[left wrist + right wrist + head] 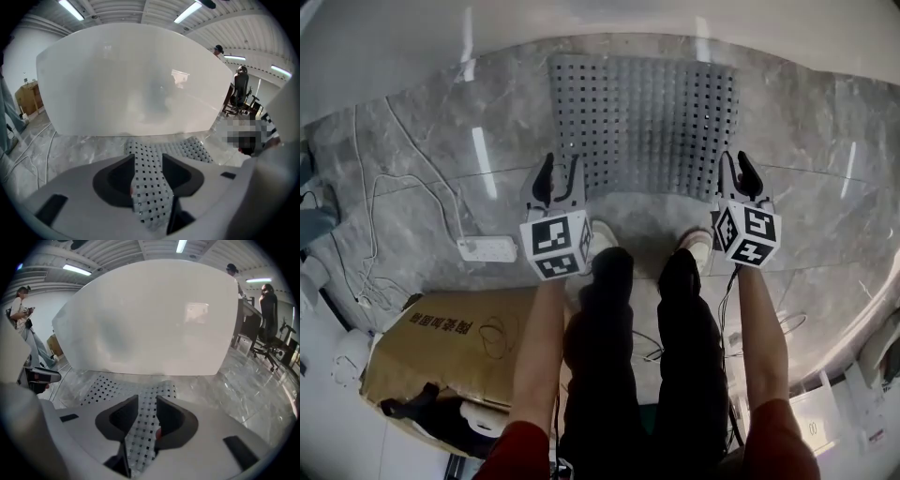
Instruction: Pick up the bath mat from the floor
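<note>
The grey perforated bath mat (647,122) lies flat on the marble floor in front of a white tub (136,84). Its near edge runs between my two grippers. My left gripper (558,171) is at the mat's near left corner. A strip of the mat (147,187) rises between its spread jaws, which do not pinch it. My right gripper (737,169) is at the near right corner. A narrower strip of the mat (143,427) passes between its jaws, which also stand apart.
A white power strip (486,248) with trailing cables (384,187) lies on the floor to the left. A cardboard box (441,347) sits at the lower left. The person's shoes (605,234) stand just behind the mat's edge. Office chairs (269,333) stand far right.
</note>
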### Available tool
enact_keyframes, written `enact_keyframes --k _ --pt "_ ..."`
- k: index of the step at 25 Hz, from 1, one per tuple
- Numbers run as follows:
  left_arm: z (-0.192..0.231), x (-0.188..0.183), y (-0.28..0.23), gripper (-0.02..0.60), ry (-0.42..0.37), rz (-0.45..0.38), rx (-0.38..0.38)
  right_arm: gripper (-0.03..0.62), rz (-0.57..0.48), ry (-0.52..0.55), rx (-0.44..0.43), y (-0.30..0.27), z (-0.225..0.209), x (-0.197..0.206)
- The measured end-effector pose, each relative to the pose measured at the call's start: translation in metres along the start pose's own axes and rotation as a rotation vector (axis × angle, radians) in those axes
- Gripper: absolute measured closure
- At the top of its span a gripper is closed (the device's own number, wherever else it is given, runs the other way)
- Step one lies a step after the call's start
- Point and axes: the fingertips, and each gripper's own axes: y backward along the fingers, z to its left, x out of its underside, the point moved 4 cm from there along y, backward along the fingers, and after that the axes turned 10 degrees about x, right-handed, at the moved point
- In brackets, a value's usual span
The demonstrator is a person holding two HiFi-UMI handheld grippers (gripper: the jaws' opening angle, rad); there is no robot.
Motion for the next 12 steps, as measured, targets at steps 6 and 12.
enact_keyframes --k 6,12 --pt "0.017 0.043 -0.043 0.356 0.034 0.066 -0.004 0.381 0.082 0.025 -0.004 -0.048 -0.006 0.039" --pt "0.034 0.080 -0.084 0.301 0.054 0.145 0.012 0.298 0.175 0.024 0.022 -0.094 -0.020 0.073"
